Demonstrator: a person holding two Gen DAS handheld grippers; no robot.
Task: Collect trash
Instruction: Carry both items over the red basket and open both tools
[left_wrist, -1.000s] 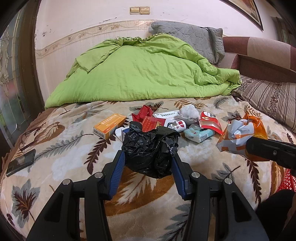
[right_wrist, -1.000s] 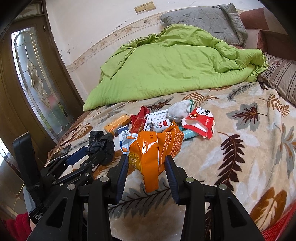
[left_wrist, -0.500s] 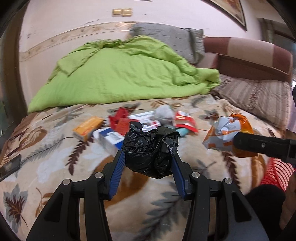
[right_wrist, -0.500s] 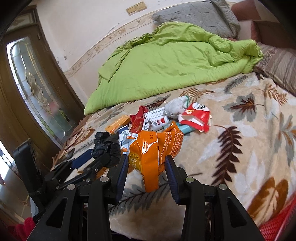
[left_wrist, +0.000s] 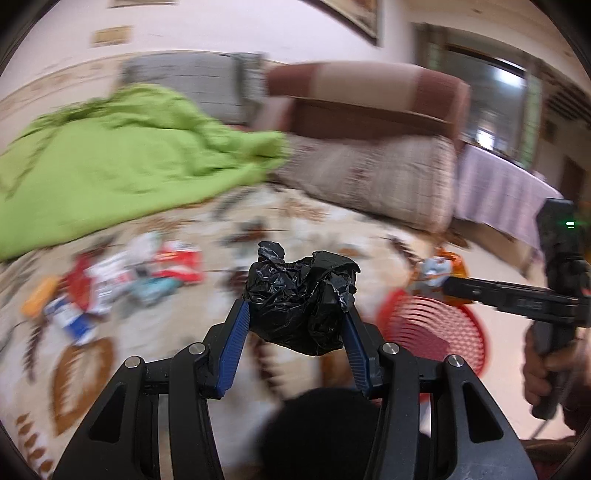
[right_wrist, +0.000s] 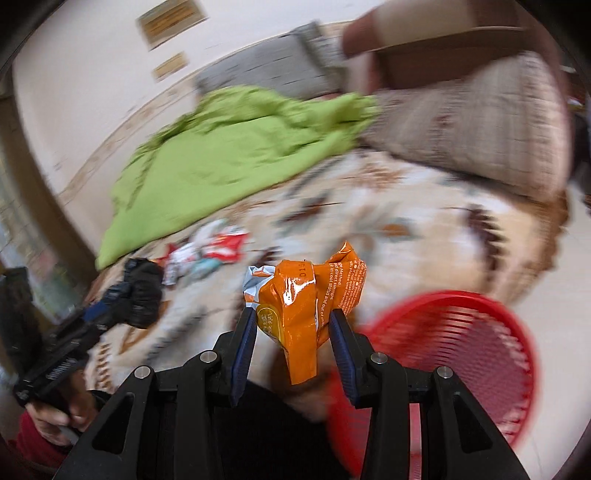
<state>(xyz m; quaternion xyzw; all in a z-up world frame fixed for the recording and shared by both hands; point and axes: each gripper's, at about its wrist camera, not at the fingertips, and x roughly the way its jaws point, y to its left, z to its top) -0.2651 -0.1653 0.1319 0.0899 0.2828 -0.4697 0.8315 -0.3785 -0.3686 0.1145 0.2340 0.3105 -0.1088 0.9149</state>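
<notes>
A crumpled black plastic bag (left_wrist: 301, 301), glossy and creased into a tight wad, sits pinched between the blue pads of the left gripper (left_wrist: 298, 325). The right gripper (right_wrist: 291, 328) is clamped on a crinkled orange snack bag (right_wrist: 299, 306) with a silvery torn top and white print down one side; its lower end hangs free below the pads. Both wads are up in the air, off the bedding.

The left gripper points forward and down over the bed's edge, with a red plastic basket (left_wrist: 432, 328) just beyond it to the right. The right gripper tilts down too, the snack bag hanging near the basket's rim, the basket (right_wrist: 461, 332) lying low at its right. Each view catches the other tool from the side: a hand (left_wrist: 546, 373) wraps the right handle, and a hand (right_wrist: 55, 410) with a red sleeve grips the left one.

More trash (left_wrist: 122, 280) lies scattered on the leaf-patterned blanket (left_wrist: 155, 350): red, white, orange and teal wrappers and small boxes, too blurred to tell apart. Behind it is a heaped green quilt (left_wrist: 122, 166), a grey pillow (left_wrist: 184, 81) against the pale wall, and a striped cushion (left_wrist: 376, 177) below a brown headboard (left_wrist: 369, 96). Everything beyond the grippers is smeared with blur.
</notes>
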